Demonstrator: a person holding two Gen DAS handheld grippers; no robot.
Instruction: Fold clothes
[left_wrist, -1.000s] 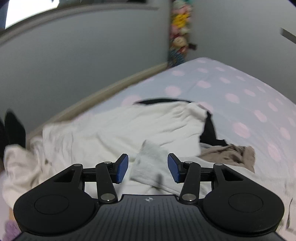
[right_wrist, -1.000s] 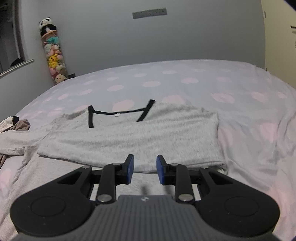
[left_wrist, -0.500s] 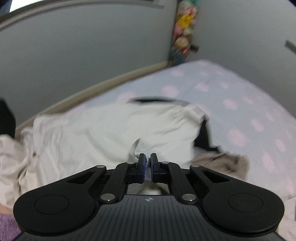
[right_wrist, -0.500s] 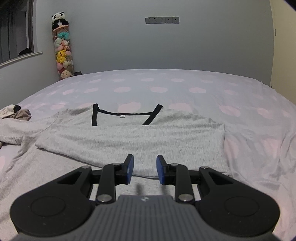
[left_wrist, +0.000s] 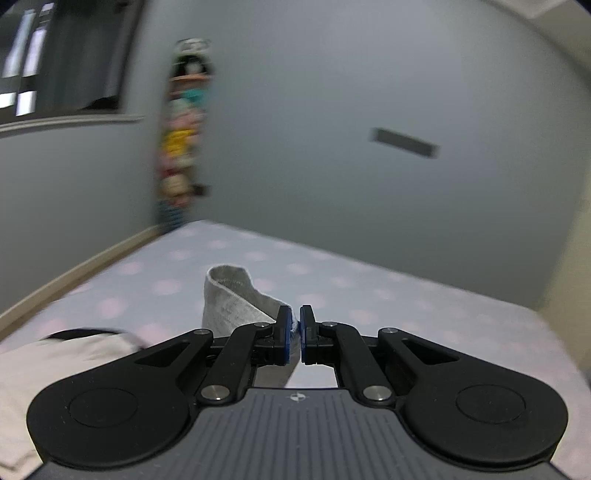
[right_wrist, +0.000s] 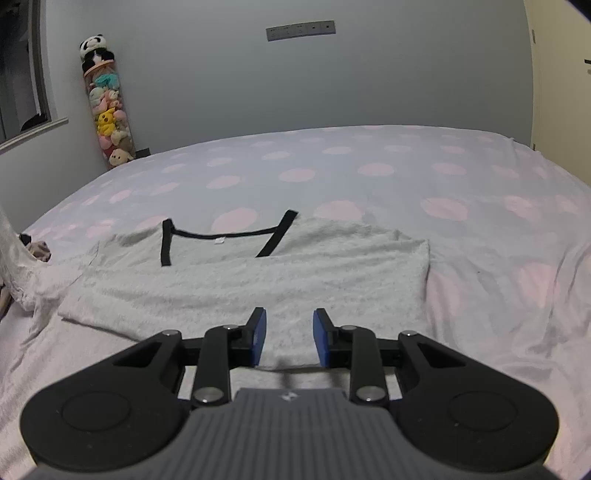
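A grey T-shirt (right_wrist: 258, 273) with a black neckband lies on the bed, its lower part folded up over the chest. My right gripper (right_wrist: 288, 341) is open and empty just above the shirt's near folded edge. My left gripper (left_wrist: 294, 334) is shut on the grey sleeve (left_wrist: 236, 301) and holds it lifted above the bed. The lifted sleeve shows as a pale strip at the left edge of the right wrist view (right_wrist: 11, 266).
The bed (right_wrist: 461, 192) has a lilac sheet with pink dots. A white garment (left_wrist: 55, 362) lies at the lower left of the left wrist view. A clear tube of plush toys (right_wrist: 107, 118) stands in the far corner. Other crumpled clothes (right_wrist: 37, 249) lie at the left.
My left gripper closed on the grey sleeve and lifted it, swinging up and to the right. My right gripper rose slightly and stays open over the shirt.
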